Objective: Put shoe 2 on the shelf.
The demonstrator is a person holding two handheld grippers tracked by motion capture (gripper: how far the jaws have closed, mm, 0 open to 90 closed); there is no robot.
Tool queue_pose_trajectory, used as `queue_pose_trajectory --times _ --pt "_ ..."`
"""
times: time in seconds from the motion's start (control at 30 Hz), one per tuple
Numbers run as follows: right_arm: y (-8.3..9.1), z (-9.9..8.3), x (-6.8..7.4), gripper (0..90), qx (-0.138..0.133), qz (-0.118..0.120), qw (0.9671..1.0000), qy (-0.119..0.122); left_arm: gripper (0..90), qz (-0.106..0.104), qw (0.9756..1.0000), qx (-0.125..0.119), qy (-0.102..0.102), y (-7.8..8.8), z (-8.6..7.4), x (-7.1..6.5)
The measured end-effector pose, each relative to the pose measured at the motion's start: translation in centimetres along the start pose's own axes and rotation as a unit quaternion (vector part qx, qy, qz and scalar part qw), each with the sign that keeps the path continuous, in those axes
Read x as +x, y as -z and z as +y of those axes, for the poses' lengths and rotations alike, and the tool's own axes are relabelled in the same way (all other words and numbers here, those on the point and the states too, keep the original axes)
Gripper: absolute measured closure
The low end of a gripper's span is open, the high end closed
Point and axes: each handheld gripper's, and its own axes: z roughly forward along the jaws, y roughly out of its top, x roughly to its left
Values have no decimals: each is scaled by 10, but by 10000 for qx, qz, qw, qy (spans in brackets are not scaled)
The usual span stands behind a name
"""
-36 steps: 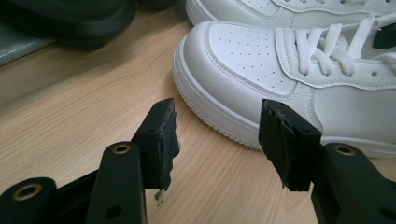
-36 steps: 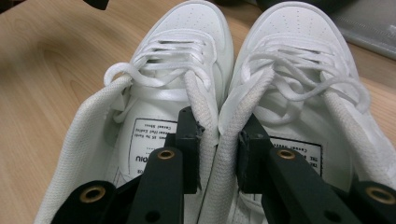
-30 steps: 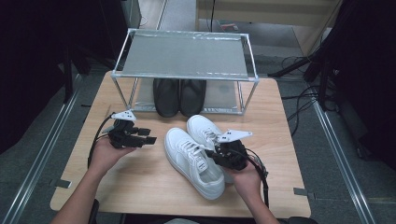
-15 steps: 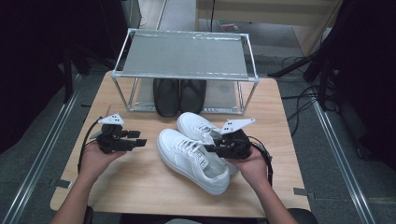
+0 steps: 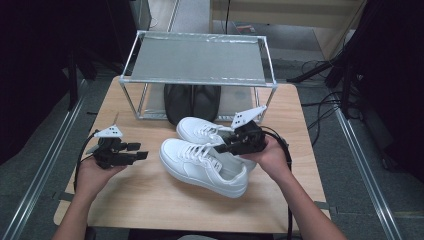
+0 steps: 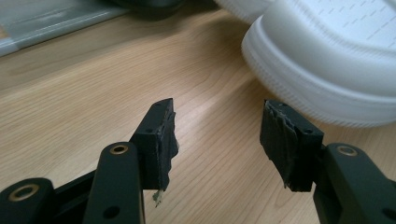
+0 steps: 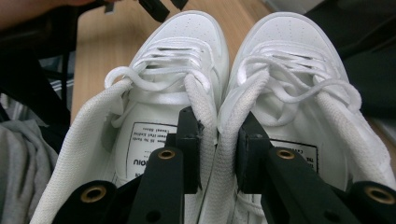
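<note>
While your right gripper [image 7: 217,140] pinches both inner collars of the white sneakers [image 5: 210,157] at table centre, expect soft padding to flex, light but floppy. Your left gripper [image 5: 131,152], jaws wide and empty, waits at nine o'clock. Heels are cut off.

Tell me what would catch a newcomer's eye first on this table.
The pair of white sneakers in the middle of the wooden table stands out first; the right gripper pinches their two inner collars together, one jaw inside each shoe. To their left, the left gripper hovers open over bare wood, holding nothing. Behind them stands a metal shelf with a pair of black shoes tucked underneath.
</note>
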Motion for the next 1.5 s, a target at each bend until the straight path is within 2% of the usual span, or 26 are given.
queue_pose_trajectory --times 0.1,0.3,0.5,0.63,0.73,0.93,1.17,1.37,1.5 --pt "6 11 -5 765 -50 106 9999 35 457 41 10000 -38 42 3 -2 3" --pt "18 34 -4 765 -163 30 9997 164 457 59 9999 -62 95 6 -3 6" --pt "27 59 -5 764 -244 71 9995 188 456 27 10000 -25 76 5 -3 6" --pt "31 79 -2 764 -309 101 9989 344 456 27 10000 -31 59 4 -3 5" --pt "35 93 -1 764 -380 106 9985 369 455 24 10000 -35 69 4 -3 5" --pt "43 118 1 764 -524 122 9982 270 453 2 10000 18 77 4 -3 6" --pt "48 141 -3 765 -555 -64 9984 117 450 14 10000 8 -12 3 -3 4" --pt "52 158 -15 765 -582 -311 9978 -85 450 -23 10000 -2 -11 2 -3 3" --pt "54 169 -28 765 -604 -472 9970 -121 448 -6 10000 47 -81 2 -3 3"
